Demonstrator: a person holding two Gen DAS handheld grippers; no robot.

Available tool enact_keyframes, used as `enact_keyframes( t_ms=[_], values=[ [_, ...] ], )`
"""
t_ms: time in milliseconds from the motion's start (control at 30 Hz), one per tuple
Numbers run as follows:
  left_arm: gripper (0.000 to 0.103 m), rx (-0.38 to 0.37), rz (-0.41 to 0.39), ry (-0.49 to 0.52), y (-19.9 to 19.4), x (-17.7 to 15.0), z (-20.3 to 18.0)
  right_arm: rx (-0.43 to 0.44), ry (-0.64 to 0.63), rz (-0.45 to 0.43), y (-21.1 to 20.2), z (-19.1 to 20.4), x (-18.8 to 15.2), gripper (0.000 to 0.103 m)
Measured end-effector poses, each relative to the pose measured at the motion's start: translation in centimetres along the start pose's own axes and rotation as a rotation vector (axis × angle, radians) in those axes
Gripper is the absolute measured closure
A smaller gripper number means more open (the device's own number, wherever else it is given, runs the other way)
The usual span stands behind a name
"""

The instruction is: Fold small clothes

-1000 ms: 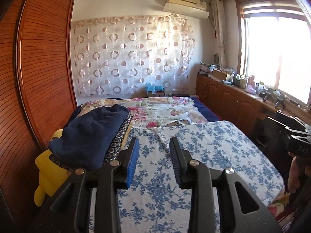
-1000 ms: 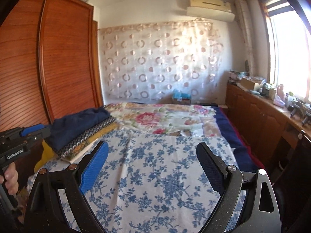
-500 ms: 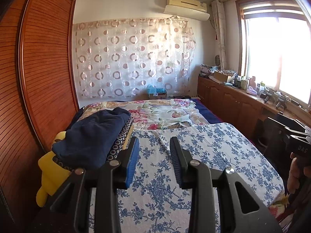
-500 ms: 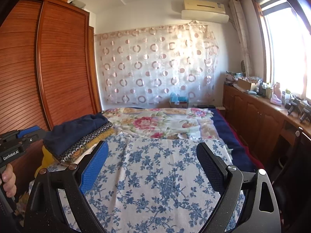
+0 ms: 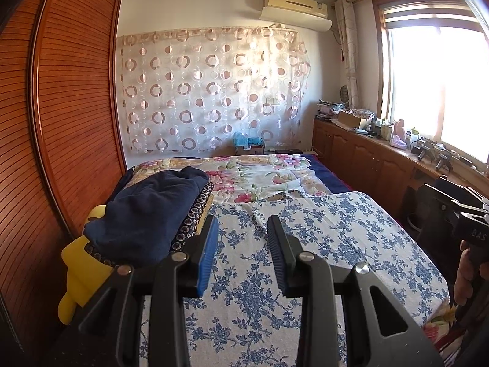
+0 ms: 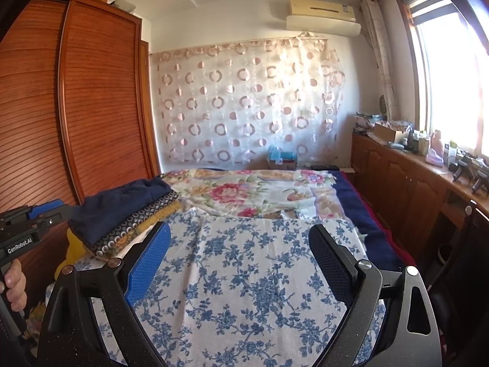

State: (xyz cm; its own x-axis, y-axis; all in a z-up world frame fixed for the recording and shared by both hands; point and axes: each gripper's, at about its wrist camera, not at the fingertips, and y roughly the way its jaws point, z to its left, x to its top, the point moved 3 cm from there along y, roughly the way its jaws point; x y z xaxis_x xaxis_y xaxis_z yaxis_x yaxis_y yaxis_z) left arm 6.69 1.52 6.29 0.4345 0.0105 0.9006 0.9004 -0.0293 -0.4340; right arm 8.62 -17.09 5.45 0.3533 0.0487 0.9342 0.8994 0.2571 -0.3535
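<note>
The bed (image 6: 351, 195) fills most of what I see, with a louvred wooden wardrobe (image 5: 70, 107) along one side and a low cabinet run (image 6: 406, 183) under the window on the other. Spread flat over the near half of the bed is a blue-flowered white cloth (image 6: 244, 275); I judge it is laid out smooth like this to give me a clean area to fold on, though it could itself be the next piece to fold. At the wardrobe side of the bed sits a stack of clothes (image 5: 146, 217), a navy piece on top of a dotted dark one and something yellow beneath, tucked to the edge so it stays out of the folding area; whether these are finished or waiting I cannot tell. My left gripper (image 5: 243, 253) hovers above the flowered cloth with its jaws only narrowly parted, nothing between them and touching nothing. My right gripper (image 6: 238, 263) hangs over the same cloth with its jaws spread wide, also empty, seemingly ready to take an edge.
</note>
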Motion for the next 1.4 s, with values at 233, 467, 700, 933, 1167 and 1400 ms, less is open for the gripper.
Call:
enact_keyframes(
  t_ms=[233,467,700,933,1167,1400],
  values=[
    [0.070,0.000,-0.001,0.001,0.01,0.02,0.00,0.001,0.000,0.001,0.12,0.33,0.01,0.010],
    [0.070,0.000,-0.001,0.001,0.01,0.00,0.03,-0.006,-0.001,0.004,0.49,0.77,-0.05,0.010],
    [0.070,0.001,0.000,0.000,0.01,-0.05,0.06,-0.003,0.001,0.005,0.58,0.79,-0.16,0.010],
    [0.070,0.002,0.003,0.002,0.11,-0.05,0.03,-0.004,0.000,0.005,0.56,0.74,-0.12,0.010],
    [0.069,0.002,0.004,0.001,0.16,-0.12,0.04,-0.003,0.000,0.005,0.52,0.75,-0.09,0.010],
    [0.069,0.001,0.006,0.003,0.25,-0.21,0.06,-0.001,0.002,0.007,0.60,0.78,-0.15,0.010]
  ],
)
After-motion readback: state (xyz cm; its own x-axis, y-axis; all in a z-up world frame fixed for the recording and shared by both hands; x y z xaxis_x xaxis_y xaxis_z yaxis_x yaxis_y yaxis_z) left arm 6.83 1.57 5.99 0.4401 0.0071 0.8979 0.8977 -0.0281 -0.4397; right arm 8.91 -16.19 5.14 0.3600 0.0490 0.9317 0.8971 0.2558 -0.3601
